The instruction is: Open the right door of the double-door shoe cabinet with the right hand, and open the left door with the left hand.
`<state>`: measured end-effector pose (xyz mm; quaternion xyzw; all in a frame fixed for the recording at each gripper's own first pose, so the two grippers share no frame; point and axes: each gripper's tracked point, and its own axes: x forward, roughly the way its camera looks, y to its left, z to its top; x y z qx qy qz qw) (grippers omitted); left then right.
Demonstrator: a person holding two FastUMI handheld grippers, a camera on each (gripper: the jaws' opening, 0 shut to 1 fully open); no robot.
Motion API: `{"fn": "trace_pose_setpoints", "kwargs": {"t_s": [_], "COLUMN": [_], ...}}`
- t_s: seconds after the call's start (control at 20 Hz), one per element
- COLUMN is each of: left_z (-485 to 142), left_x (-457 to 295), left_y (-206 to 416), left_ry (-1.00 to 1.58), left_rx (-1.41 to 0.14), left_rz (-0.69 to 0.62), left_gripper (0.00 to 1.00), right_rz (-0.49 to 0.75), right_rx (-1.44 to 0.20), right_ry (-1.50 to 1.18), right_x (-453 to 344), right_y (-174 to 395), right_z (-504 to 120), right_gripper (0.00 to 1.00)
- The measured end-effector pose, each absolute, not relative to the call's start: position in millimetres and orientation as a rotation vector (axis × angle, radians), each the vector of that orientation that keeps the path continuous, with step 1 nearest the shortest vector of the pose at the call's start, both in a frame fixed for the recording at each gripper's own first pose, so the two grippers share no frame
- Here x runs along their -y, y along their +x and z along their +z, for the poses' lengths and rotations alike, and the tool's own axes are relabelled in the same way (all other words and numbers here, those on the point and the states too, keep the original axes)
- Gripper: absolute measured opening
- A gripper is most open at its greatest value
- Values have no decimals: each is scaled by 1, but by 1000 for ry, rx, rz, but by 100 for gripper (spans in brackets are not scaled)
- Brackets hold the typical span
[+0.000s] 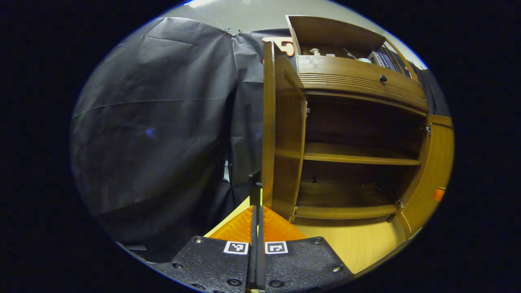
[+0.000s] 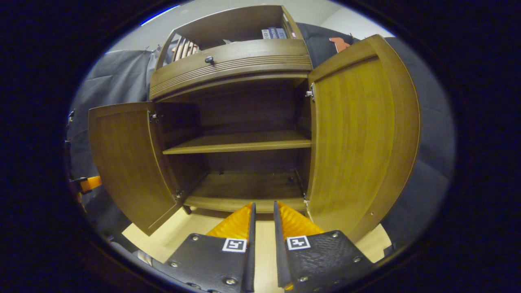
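The brown wooden shoe cabinet [image 2: 232,65] has both doors swung wide open, showing a bare shelf [image 2: 240,142] and bottom board. In the left gripper view the left door [image 1: 285,142] is seen almost edge-on. Its dark handle [image 1: 255,185] runs up from my left gripper [image 1: 257,208], whose fingers are closed tight around its lower end. The right door [image 1: 435,162] stands open at the far side. In the right gripper view my right gripper [image 2: 263,205] is open and holds nothing. It sits low in front of the cabinet's middle, between the left door [image 2: 126,162] and the right door [image 2: 358,142].
A closed drawer with a dark knob [image 2: 209,60] sits above the doors, under an open top compartment holding books [image 2: 272,32]. Black cloth wall [image 1: 163,122] hangs left of the cabinet. Light wooden floor [image 1: 366,244] lies in front.
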<state>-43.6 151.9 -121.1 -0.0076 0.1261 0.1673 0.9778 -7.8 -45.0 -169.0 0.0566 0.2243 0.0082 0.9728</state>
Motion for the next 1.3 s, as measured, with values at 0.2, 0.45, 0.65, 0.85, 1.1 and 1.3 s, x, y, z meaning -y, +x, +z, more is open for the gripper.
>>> {"fn": "trace_pose_setpoints", "kwargs": {"t_s": [0.2, 0.45, 0.65, 0.85, 1.1, 1.3], "left_z": [-111, -82, -54, -25, 6, 20], "left_x": [-120, -70, -36, -11, 3, 10], "left_y": [-39, -26, -18, -17, -19, -24], "left_ry": [-60, -41, -27, -64, -57, -20], "left_rx": [-234, -187, -137, -91, -55, -27], "left_rz": [295, 203, 134, 75, 36, 6], "left_gripper": [1, 0, 1, 1, 0, 0], "right_rz": [13, 3, 3, 11, 36, 43], "right_rx": [-433, -368, -316, -276, -220, -174], "right_ry": [110, 110, 131, 108, 114, 94], "right_x": [51, 59, 54, 45, 28, 19], "right_y": [-9, -13, -15, -21, -27, -32], "right_z": [-155, -118, -84, -54, -16, 6], "right_gripper": [22, 22, 22, 22, 22, 22]}}
